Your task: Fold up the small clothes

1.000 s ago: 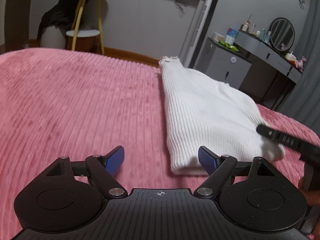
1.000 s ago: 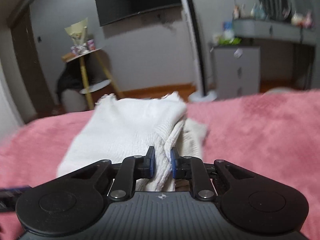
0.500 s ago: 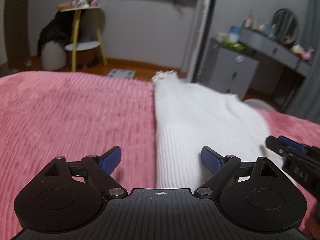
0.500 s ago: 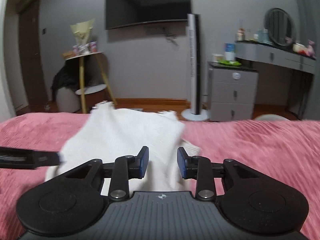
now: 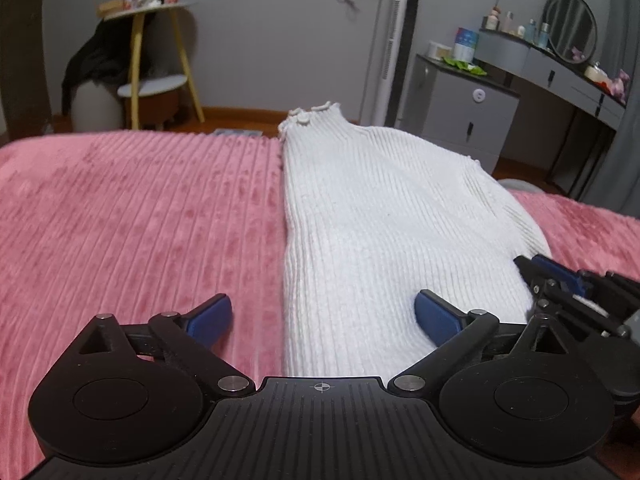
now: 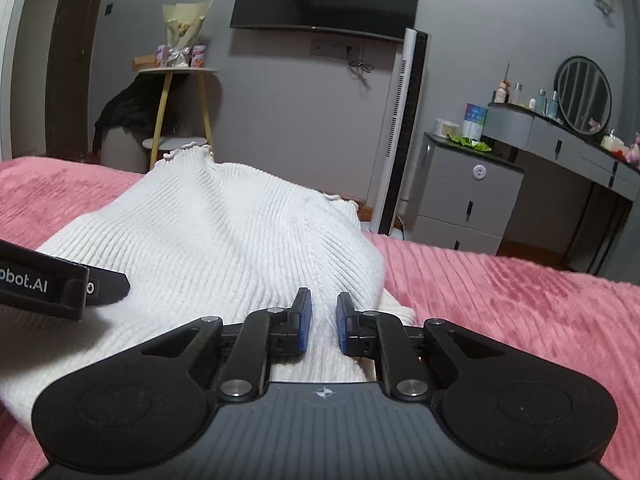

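Observation:
A white ribbed knit garment lies folded lengthwise on a pink ribbed bedspread, its frilled end at the far side. My left gripper is wide open over the garment's near left edge, holding nothing. My right gripper is partly open, its blue pads astride the near right part of the garment with a narrow gap; nothing is clamped. The right gripper also shows in the left wrist view, and the left gripper's side shows in the right wrist view.
The pink bedspread spreads to both sides of the garment. Beyond the bed stand a yellow-legged side table, a tall white tower fan, a grey drawer unit and a dressing table with round mirror.
My right gripper has let go of the garment fold and opened a little. Both grippers have come lower and closer over the garment's near end, which now lies flatter.

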Demonstrator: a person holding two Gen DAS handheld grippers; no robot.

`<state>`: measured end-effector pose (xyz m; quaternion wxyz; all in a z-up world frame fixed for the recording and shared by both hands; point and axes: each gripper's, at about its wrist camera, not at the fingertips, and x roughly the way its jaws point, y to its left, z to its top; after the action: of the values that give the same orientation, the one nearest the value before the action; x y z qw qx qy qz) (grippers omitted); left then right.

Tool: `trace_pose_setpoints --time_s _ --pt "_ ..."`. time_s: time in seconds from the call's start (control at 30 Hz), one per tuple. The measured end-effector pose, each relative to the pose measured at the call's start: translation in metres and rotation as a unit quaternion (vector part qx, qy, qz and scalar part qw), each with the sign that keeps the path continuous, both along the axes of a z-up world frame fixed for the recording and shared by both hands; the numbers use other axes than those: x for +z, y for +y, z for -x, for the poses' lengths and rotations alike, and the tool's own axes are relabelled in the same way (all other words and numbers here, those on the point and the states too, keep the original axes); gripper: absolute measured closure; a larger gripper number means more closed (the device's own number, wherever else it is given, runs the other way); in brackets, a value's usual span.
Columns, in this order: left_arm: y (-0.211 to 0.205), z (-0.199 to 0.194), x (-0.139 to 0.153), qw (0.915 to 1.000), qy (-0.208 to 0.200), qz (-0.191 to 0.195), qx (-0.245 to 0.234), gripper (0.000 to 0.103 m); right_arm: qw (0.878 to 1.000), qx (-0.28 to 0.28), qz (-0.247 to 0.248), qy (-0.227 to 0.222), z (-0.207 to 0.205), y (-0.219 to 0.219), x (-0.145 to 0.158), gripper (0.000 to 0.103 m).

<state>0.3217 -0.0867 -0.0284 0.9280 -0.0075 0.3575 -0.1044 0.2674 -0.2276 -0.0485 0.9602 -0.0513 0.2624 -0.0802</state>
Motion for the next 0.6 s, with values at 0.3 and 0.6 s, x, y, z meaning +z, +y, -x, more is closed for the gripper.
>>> trace_pose_setpoints --time_s 0.3,0.6 --pt "0.013 -0.003 0.023 0.9998 0.014 0.010 0.002 0.002 1.000 0.014 0.000 0.019 0.006 0.006 0.039 0.091" --pt "0.003 -0.034 0.013 0.9992 0.034 0.022 0.000 0.001 0.998 -0.001 0.023 0.065 -0.044 0.002 0.029 0.089"
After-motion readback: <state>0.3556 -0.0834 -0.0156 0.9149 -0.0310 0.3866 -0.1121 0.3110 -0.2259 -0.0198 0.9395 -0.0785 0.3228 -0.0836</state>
